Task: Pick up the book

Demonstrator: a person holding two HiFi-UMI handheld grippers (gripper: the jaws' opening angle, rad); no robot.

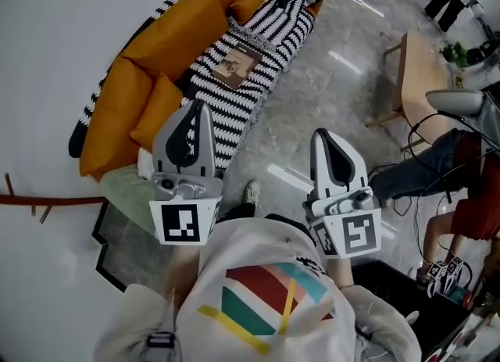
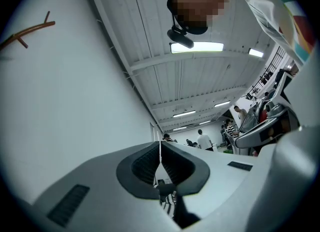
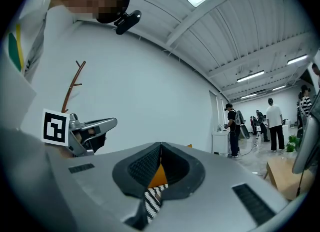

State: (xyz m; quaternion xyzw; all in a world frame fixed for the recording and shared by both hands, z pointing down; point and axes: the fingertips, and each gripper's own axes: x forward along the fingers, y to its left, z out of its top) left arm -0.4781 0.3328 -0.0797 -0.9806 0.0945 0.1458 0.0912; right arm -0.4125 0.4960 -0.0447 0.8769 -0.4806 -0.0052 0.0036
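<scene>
Left gripper [image 1: 200, 110] and right gripper [image 1: 322, 137] both show jaws pressed together, holding nothing. The flat brown-covered book [image 1: 234, 65] lies well ahead of them on the black-and-white striped blanket [image 1: 234, 114]. Arriving unopened, they would likely just shove it across the soft fabric.

Head view sits above the person, facing steeply down on left tool [image 1: 200, 110], right tool [image 1: 322, 137] and sofa [image 1: 117, 102]. Left gripper view rides low behind its jaws, tilted up toward ceiling [image 2: 165, 35]. Right gripper view looks level. All three catch the striped cover [image 1: 258, 48].
</scene>
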